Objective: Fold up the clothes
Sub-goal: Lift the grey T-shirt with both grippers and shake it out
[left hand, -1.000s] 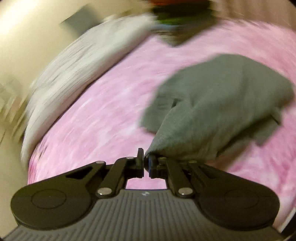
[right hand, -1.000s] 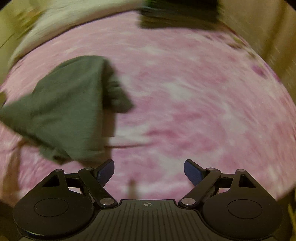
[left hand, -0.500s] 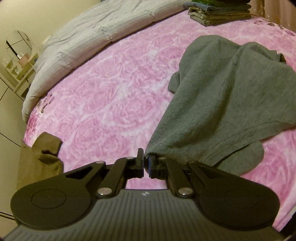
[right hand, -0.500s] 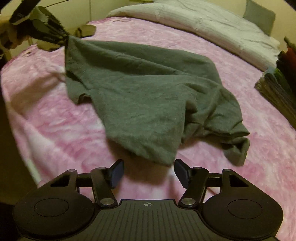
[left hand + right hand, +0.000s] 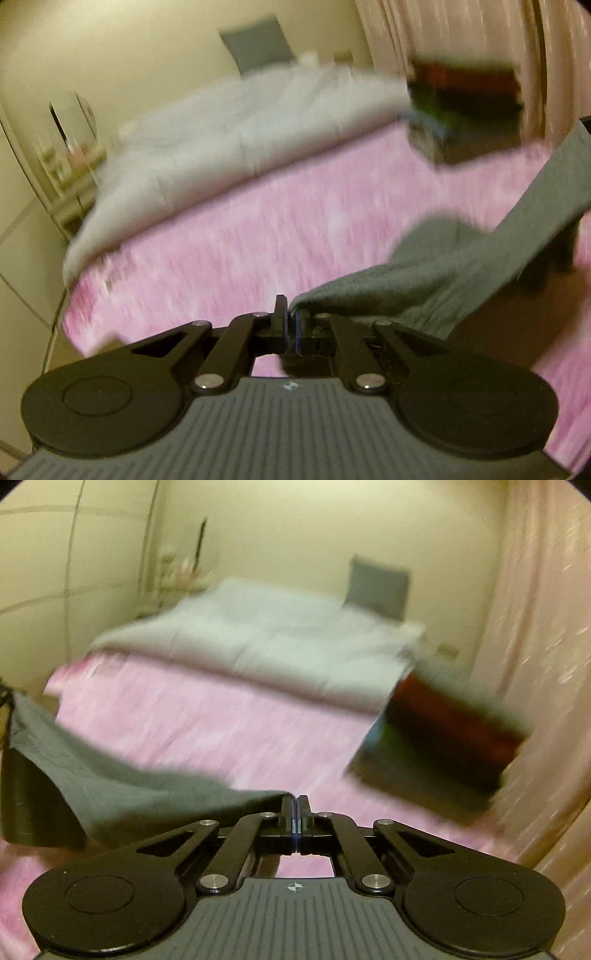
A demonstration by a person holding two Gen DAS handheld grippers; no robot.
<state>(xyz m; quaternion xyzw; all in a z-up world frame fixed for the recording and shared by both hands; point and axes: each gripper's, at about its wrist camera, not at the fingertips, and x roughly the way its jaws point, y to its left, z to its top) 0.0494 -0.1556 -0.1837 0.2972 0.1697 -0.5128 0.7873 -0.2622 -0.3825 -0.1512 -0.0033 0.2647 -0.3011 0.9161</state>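
Note:
A grey garment [image 5: 461,273] hangs lifted above the pink bedspread [image 5: 258,236], stretched between both grippers. My left gripper [image 5: 290,314] is shut on one corner of it, and the cloth runs up and away to the right edge of the left wrist view. In the right wrist view my right gripper [image 5: 295,805] is shut on another edge of the grey garment [image 5: 92,786], which stretches off to the left and sags in a fold. Both views are blurred by motion.
A stack of folded clothes [image 5: 450,738] sits on the pink bedspread [image 5: 221,723] at the right, also seen as a stack of folded clothes [image 5: 465,110]. A pale grey quilt [image 5: 266,642] covers the far end. A curtain [image 5: 546,664] hangs right; a shelf [image 5: 66,166] stands left.
My right gripper has shut on the garment's edge; it was open just before it. Both grippers have lifted the cloth off the bed and tilted up toward the far wall.

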